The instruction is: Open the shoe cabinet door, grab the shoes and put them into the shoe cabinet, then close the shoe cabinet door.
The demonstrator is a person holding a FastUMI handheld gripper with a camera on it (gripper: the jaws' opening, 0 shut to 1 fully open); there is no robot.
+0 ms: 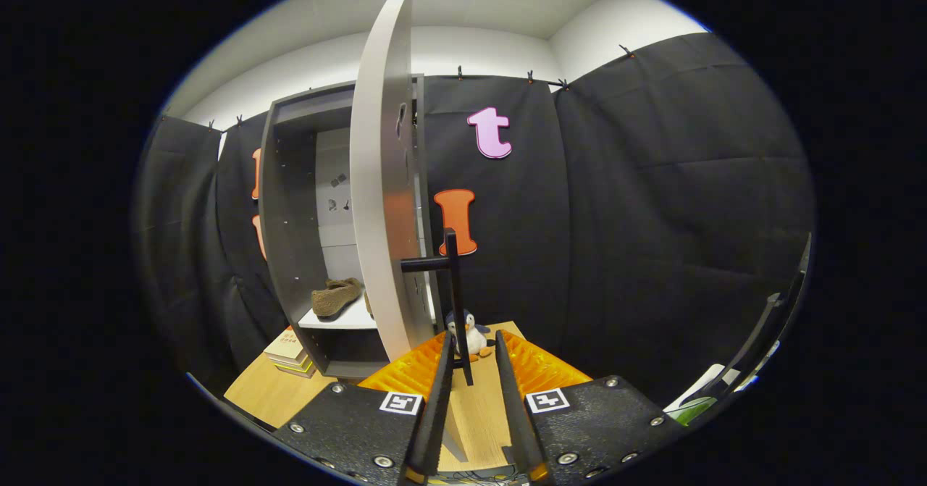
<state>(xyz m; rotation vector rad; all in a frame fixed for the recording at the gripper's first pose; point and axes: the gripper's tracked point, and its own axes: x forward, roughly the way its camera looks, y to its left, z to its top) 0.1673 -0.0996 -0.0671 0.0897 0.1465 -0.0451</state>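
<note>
Here, gripper (474, 359) with fingers spread a little, black T-shaped door handle (450, 283) between them at 12 o'clock, not pinched, pale grey cabinet door (380, 203) open edge-on, brown fuzzy shoe (335, 296) on white shelf (347, 319) at 10 o'clock, small penguin toy (473, 335) just ahead.

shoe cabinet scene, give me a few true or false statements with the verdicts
1. The shoe cabinet door is open. True.
2. A brown shoe lies on a shelf inside the cabinet. True.
3. The gripper is shut on the shoe. False: its fingers stand apart around the door's black handle, far from the shoe; whether they press on it cannot be told.
4. A toy penguin stands on the table beyond the fingers. True.
5. The books are stacked on top of the cabinet. False: they lie on the table beside its base.
</note>
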